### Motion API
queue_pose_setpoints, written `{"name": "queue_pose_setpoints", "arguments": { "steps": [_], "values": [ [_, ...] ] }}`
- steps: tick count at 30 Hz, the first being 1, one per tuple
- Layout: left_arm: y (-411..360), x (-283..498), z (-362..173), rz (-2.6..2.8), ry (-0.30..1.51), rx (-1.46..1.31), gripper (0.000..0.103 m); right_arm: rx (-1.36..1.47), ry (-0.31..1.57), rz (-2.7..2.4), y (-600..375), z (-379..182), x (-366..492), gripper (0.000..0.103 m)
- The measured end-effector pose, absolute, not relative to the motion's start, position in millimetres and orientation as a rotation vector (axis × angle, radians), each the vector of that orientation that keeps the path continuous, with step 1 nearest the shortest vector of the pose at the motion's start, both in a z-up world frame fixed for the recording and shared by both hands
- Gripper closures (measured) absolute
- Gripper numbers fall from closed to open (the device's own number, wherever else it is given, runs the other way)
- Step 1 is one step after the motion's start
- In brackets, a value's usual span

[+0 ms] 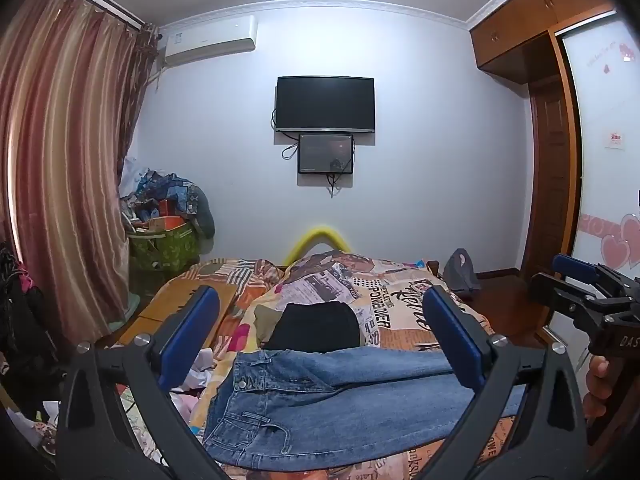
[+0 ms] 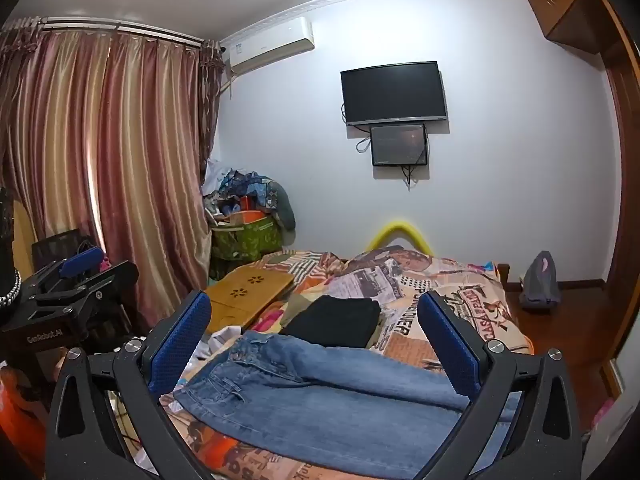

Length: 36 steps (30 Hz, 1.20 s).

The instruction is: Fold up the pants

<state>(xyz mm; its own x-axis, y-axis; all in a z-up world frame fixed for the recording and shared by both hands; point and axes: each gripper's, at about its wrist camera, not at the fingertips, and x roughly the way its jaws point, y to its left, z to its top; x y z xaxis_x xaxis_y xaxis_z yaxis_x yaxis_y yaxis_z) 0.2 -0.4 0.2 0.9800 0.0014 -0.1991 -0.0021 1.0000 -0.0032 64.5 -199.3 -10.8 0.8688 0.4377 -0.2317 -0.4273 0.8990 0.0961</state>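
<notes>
Blue-padded fingers of the left gripper stand wide apart with nothing between them, held above the near edge of the bed. The right gripper hangs the same way, its fingers spread and clear of the cloth. From the left wrist view, the right gripper also shows at the right edge, and the person's hand grips its handle.

Just beyond the fingers, the blue jeans lie flat across the near part of the bed, waistband toward the left edge, legs running to the right, one leg resting partly over the other. Behind them, touching their far edge, sits a folded black garment on the patchwork newspaper-print quilt. A wooden lap tray rests at the bed's left edge. Farther back, a yellow curved headrail rises at the far end of the bed. On the wall hang a dark television, a smaller screen under it, and an air conditioner.
</notes>
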Motion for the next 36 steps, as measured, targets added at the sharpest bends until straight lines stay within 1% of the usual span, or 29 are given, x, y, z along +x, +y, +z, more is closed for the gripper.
{"name": "queue_pose_setpoints", "arguments": {
  "steps": [9, 36],
  "values": [
    [-5.8, 13.7, -3.0, -0.013, 0.222, -0.011, 0.000, 0.048, 0.254, 0.453, -204.7, -13.5, 64.8, 0.000],
    [0.2, 10.6, -9.3, -0.041, 0.214, -0.024, 0.000, 0.021, 0.251, 0.440, -203.9, -11.5, 63.2, 0.000]
  ]
}}
